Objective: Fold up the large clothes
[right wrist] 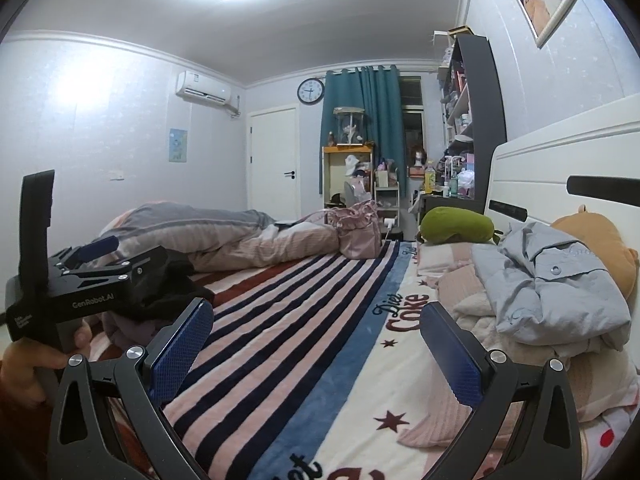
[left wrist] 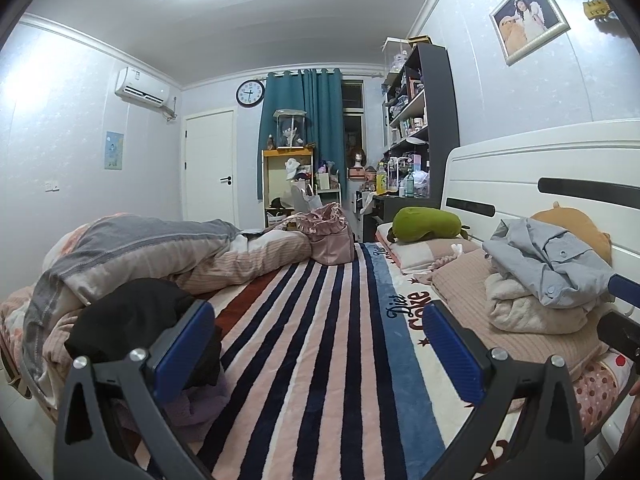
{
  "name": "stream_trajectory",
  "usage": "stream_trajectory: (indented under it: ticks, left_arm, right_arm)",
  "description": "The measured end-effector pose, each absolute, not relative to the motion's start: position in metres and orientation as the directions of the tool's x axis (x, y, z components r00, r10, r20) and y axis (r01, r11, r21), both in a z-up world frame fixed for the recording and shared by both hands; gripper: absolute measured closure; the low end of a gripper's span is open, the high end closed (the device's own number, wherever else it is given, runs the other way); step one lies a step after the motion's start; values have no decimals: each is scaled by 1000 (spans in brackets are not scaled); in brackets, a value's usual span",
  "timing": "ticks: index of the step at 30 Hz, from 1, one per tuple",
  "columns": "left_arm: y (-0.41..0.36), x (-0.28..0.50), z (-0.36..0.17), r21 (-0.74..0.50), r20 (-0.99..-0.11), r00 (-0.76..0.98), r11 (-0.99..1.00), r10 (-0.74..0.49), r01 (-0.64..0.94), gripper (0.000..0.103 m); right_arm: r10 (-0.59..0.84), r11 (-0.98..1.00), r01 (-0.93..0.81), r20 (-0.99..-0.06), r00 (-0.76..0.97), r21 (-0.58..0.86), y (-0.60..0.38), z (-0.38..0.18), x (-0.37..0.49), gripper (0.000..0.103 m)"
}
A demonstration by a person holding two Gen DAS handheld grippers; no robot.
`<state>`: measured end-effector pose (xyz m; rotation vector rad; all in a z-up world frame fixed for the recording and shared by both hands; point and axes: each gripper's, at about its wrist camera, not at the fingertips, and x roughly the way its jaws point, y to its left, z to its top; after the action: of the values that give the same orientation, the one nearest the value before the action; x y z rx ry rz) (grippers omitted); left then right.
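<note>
A crumpled grey-blue jacket lies on a cream fleece garment at the right, by the headboard; the jacket also shows in the right wrist view. A black garment lies at the left over a purple one. My left gripper is open and empty above the striped blanket. My right gripper is open and empty above the same blanket, with the jacket just to its right. The left gripper's body shows at the left of the right wrist view.
A rumpled grey and pink duvet fills the bed's far left. A pink bag sits at the far end. A green plush, pillows and an orange plush lie along the white headboard.
</note>
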<state>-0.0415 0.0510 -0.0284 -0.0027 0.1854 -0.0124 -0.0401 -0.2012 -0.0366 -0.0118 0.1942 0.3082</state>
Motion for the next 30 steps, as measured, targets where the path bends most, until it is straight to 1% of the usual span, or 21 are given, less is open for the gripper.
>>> stream_trajectory:
  ticks: [30]
  left_arm:
    - [49, -36, -35, 17, -196, 980, 1000, 18, -15, 0]
  right_arm:
    - [319, 947, -321, -200, 926, 22, -199, -37, -34, 0]
